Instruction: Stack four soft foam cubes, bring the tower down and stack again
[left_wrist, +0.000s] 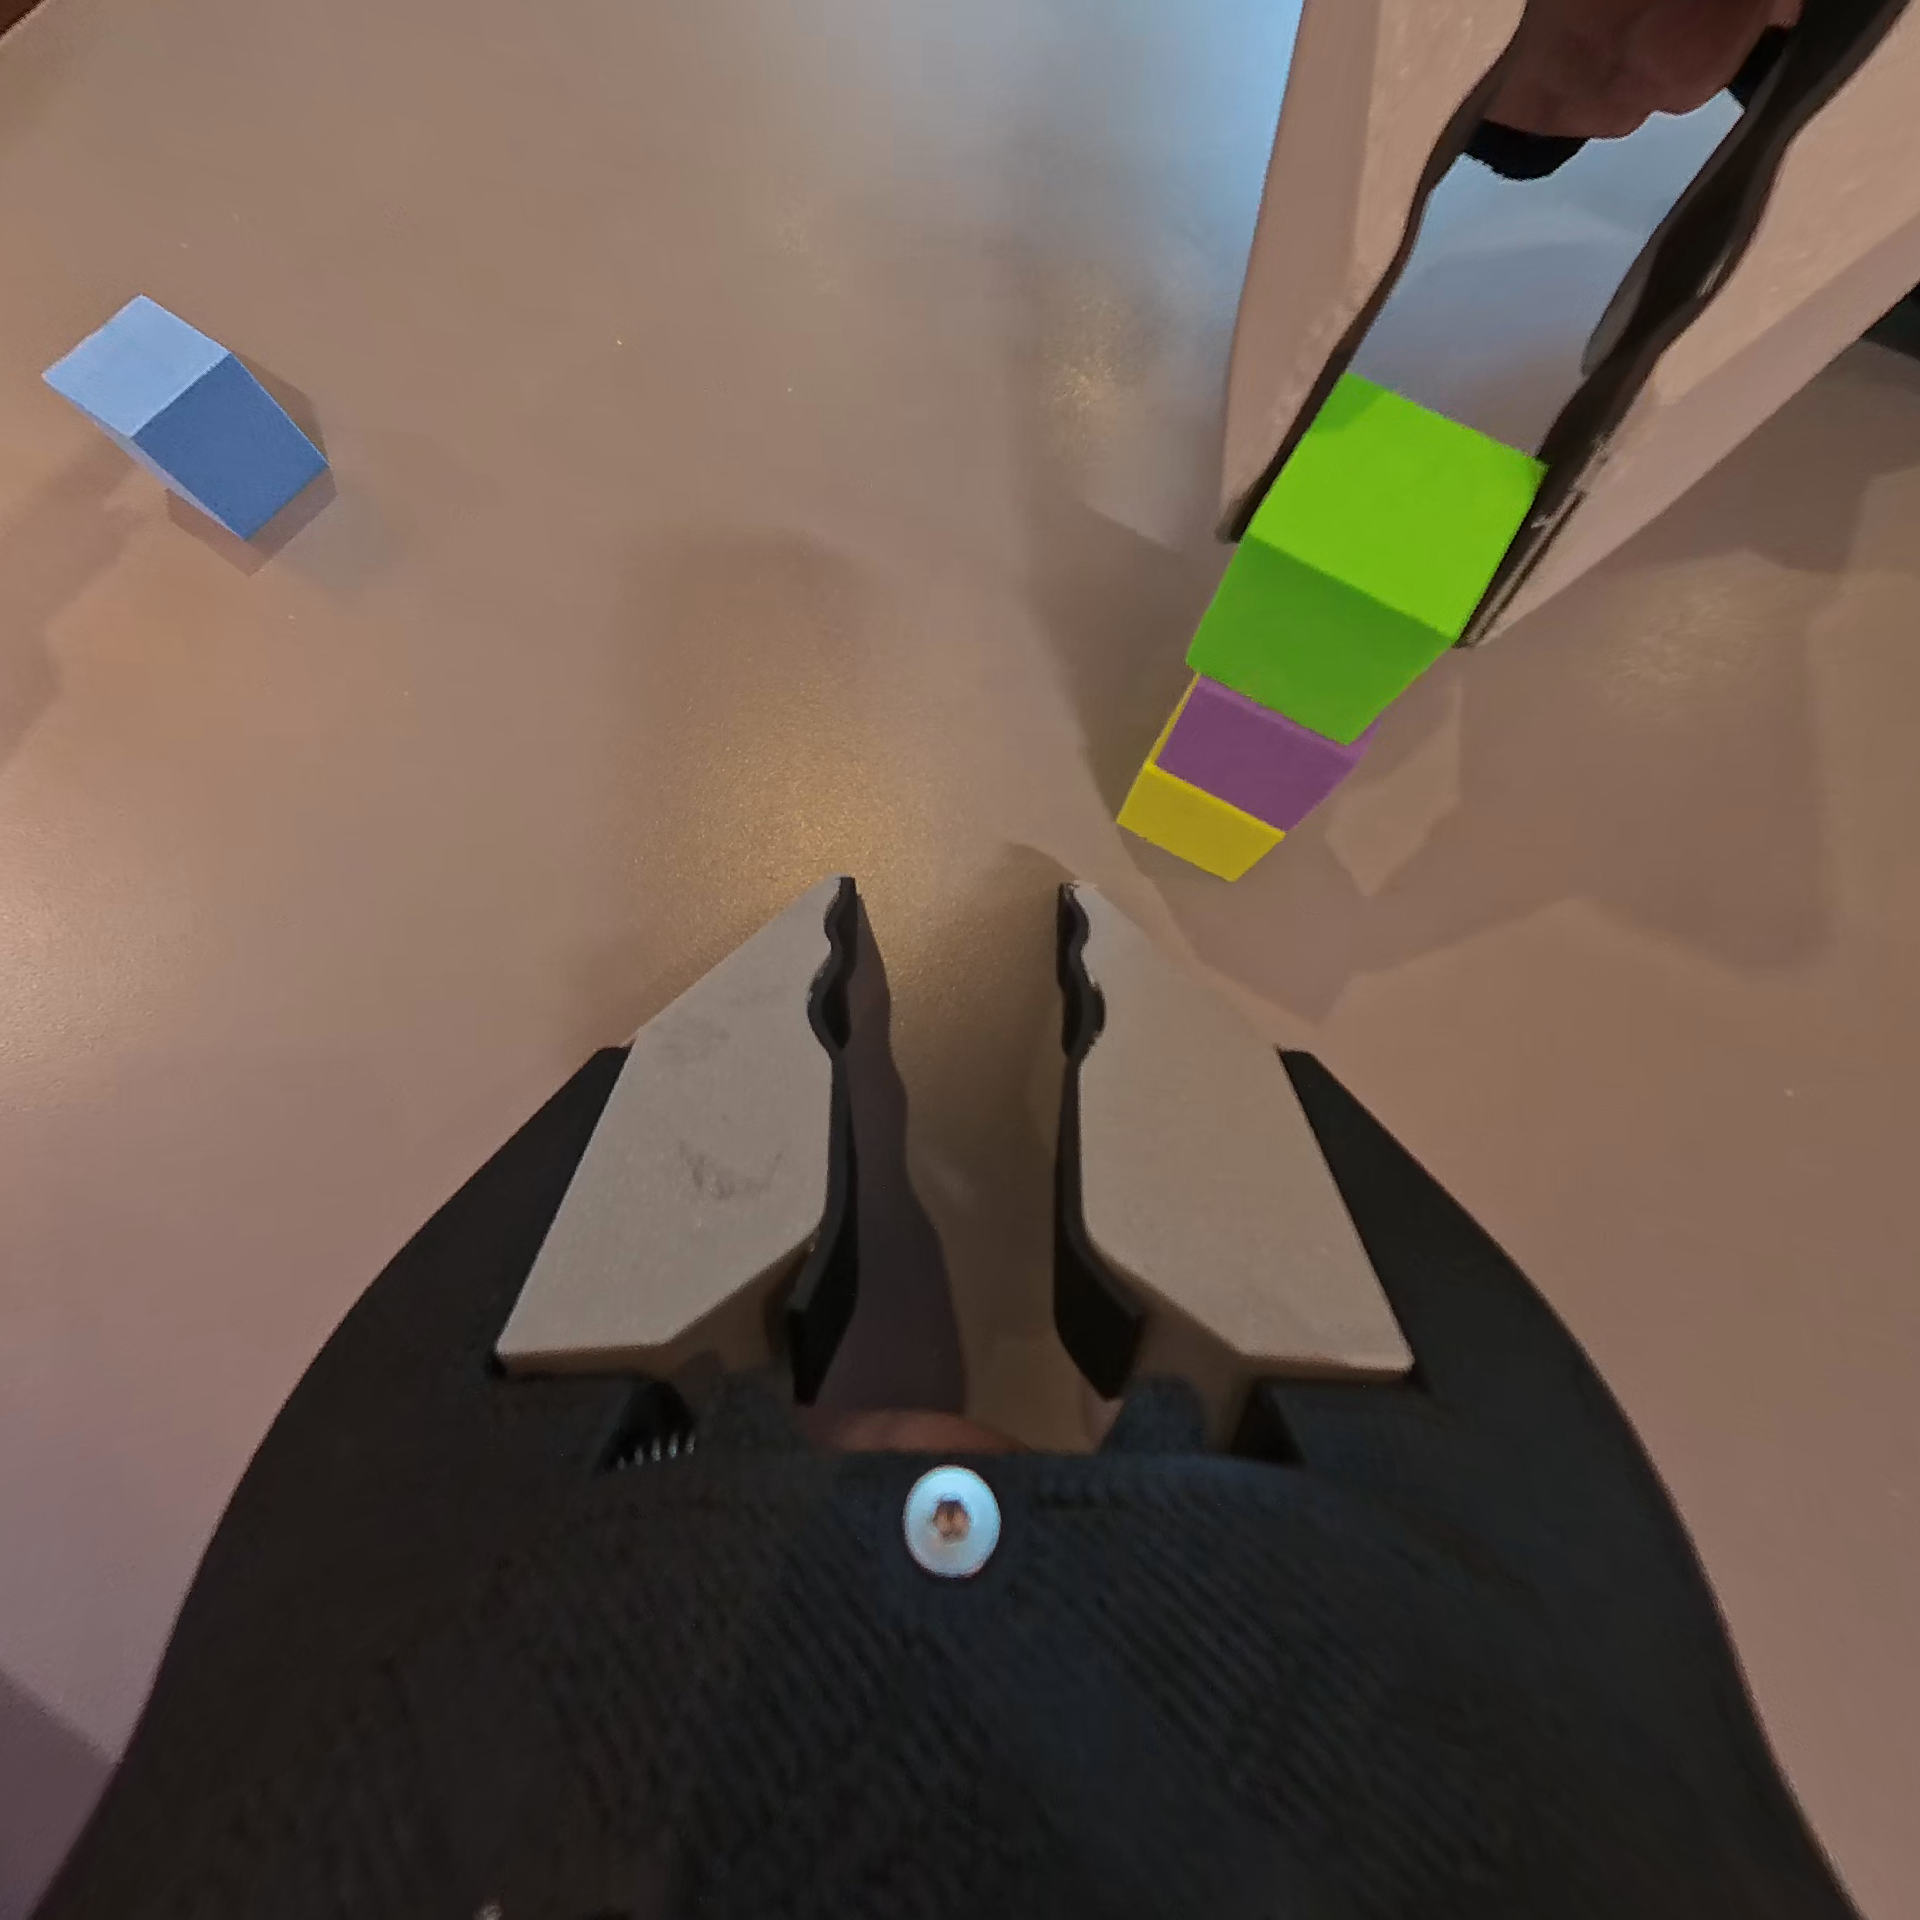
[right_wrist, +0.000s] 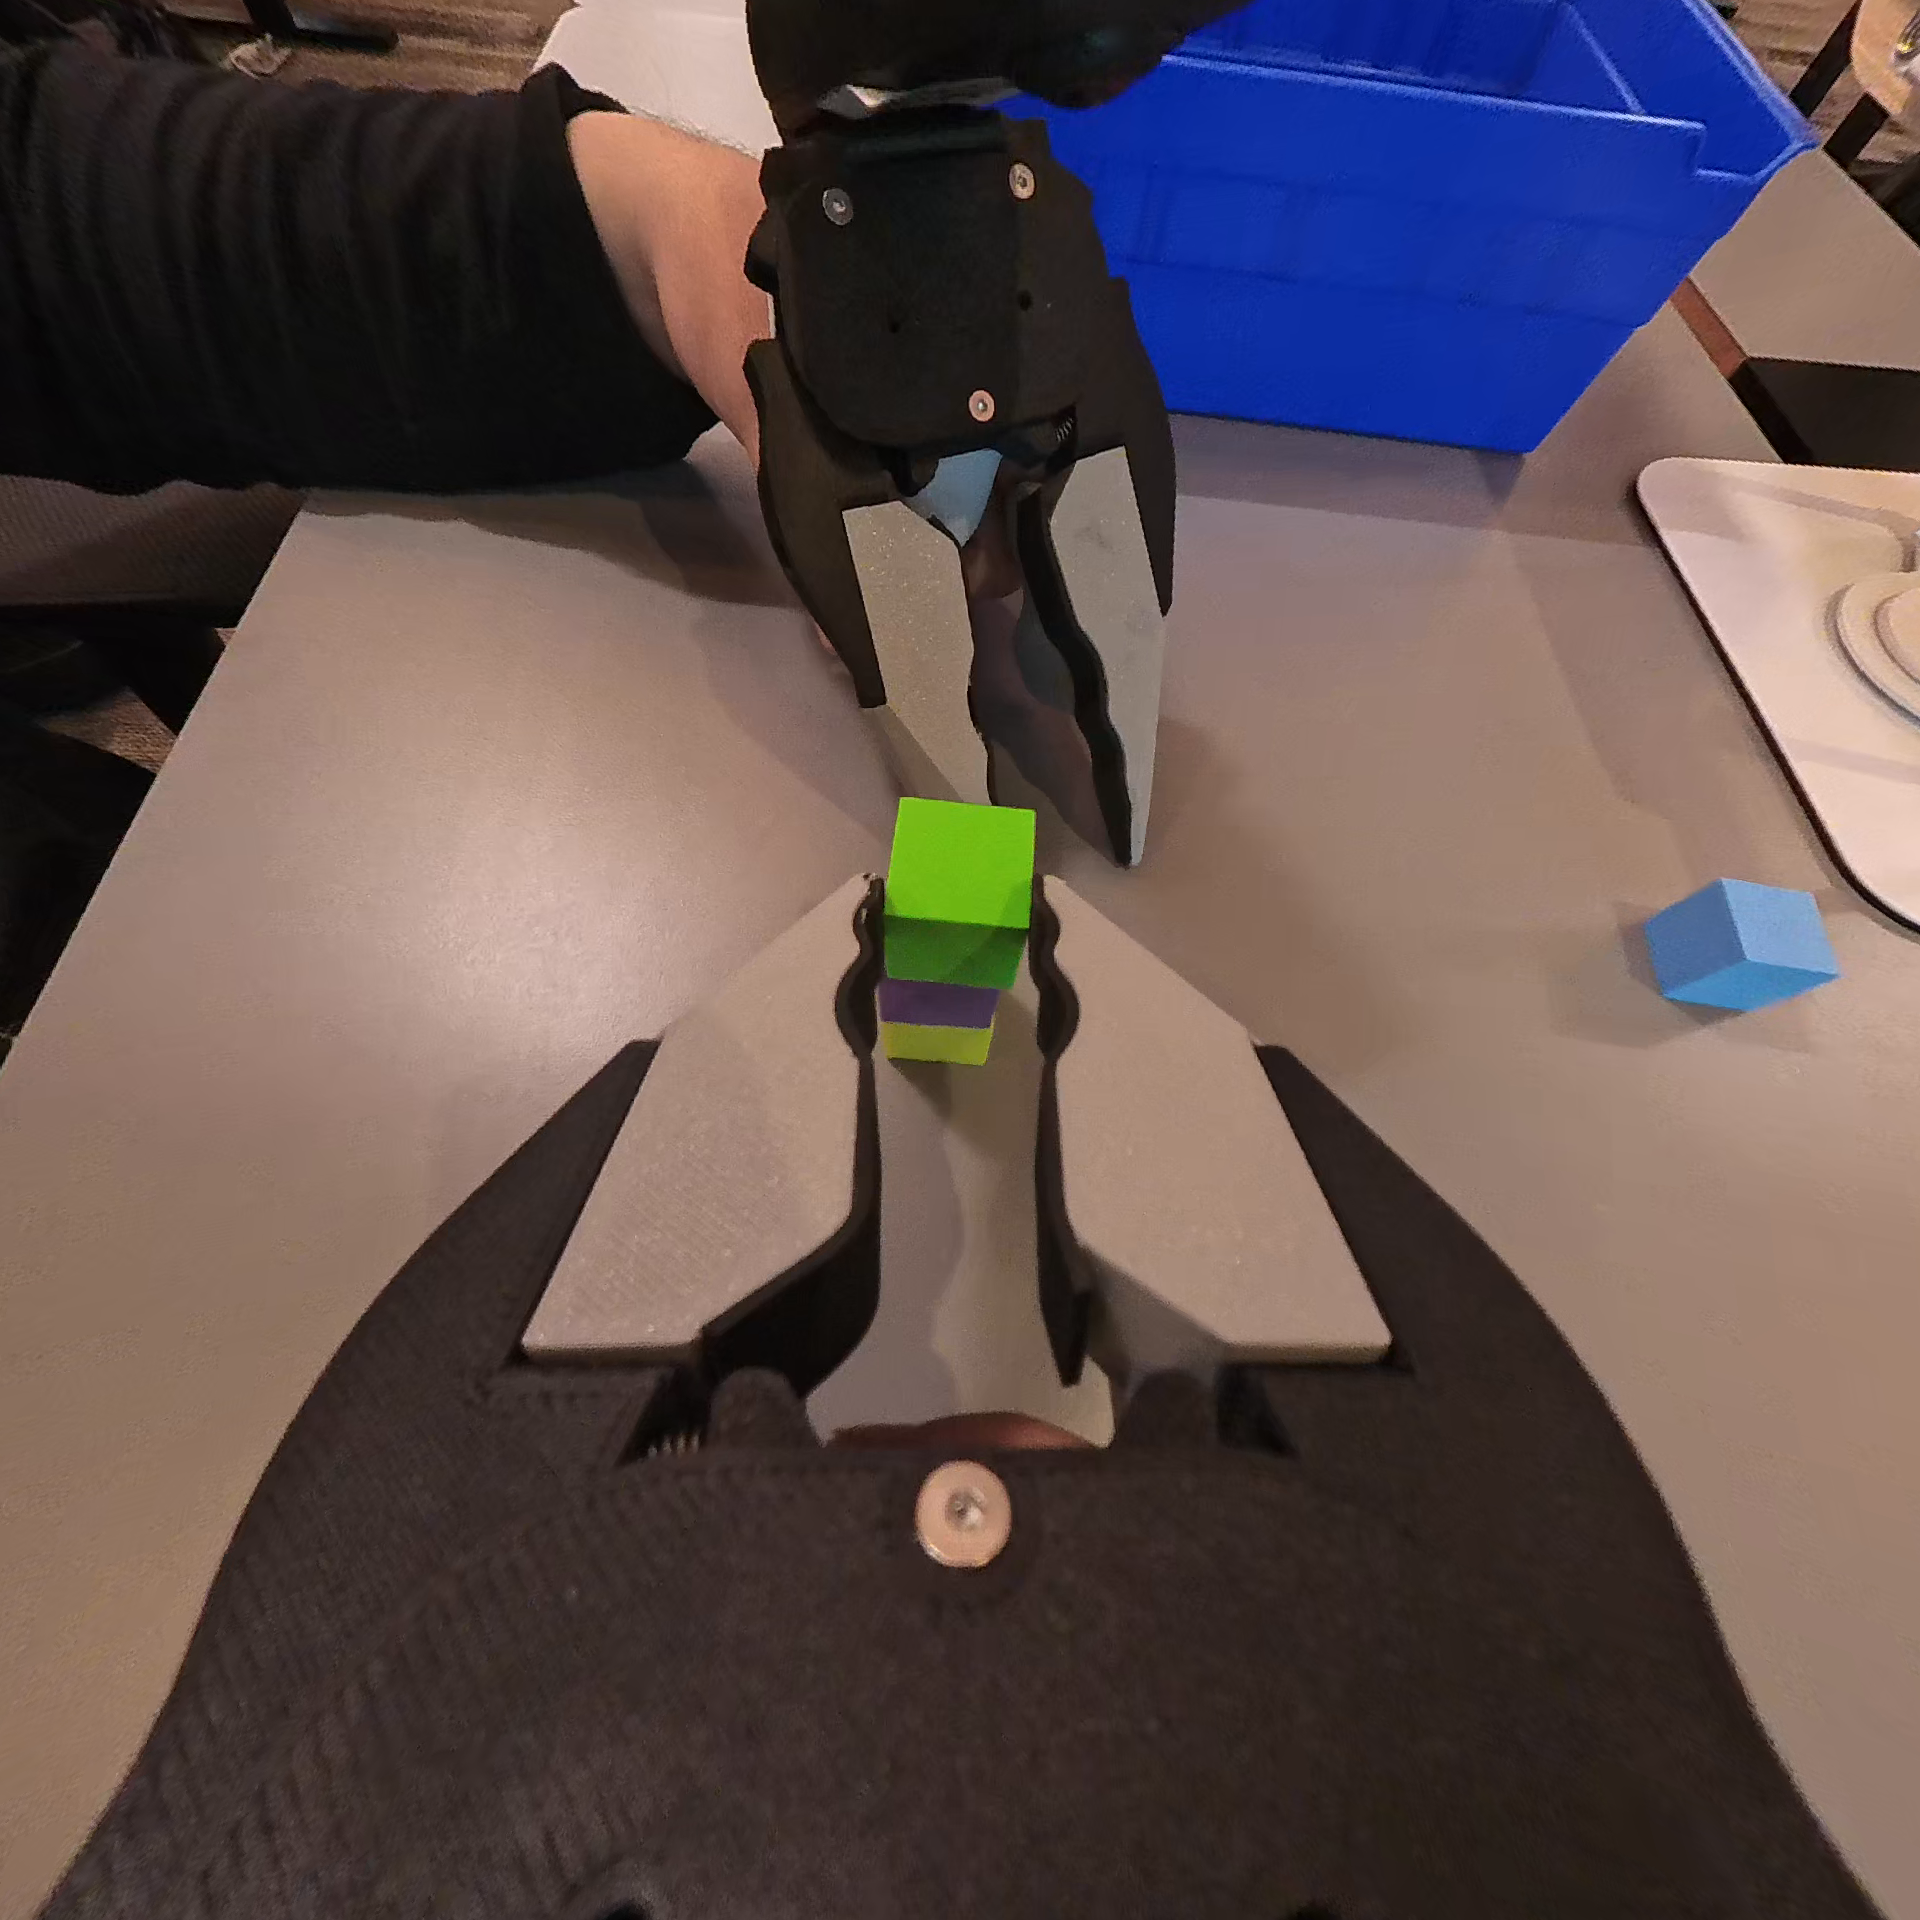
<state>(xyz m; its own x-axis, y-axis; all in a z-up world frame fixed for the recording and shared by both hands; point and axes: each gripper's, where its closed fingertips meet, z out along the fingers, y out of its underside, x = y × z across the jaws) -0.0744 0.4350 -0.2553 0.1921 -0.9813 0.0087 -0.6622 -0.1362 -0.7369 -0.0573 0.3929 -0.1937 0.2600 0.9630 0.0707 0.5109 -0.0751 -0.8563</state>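
Note:
A tower stands on the grey table (right_wrist: 468, 831): a yellow cube (right_wrist: 935, 1042) at the bottom, a purple cube (right_wrist: 938, 1003) on it, and a green cube (right_wrist: 961, 883) on top. My right gripper (right_wrist: 958, 896) is shut on the green cube, one finger on each side. In the left wrist view the tower shows at the right: green cube (left_wrist: 1361, 551), purple cube (left_wrist: 1252, 753), yellow cube (left_wrist: 1195, 826), with the right gripper (left_wrist: 1382, 540) around the green one. My left gripper (left_wrist: 958, 891) is open and empty, just left of the tower. A blue cube (left_wrist: 187, 416) lies apart on the table, also in the right wrist view (right_wrist: 1740, 956).
A large blue plastic bin (right_wrist: 1403, 260) stands at the table's far side. A pale flat base (right_wrist: 1766, 623) lies at the right edge near the blue cube. A person's arm in a black sleeve (right_wrist: 312, 291) reaches in from the left behind the left gripper (right_wrist: 1060, 821). One gripper's finger ends stand about 8 centimetres off the other's. From my left tips it is roughly 30 centimetres to the pale flat base (right_wrist: 1766, 623); from my right, 35 centimetres.

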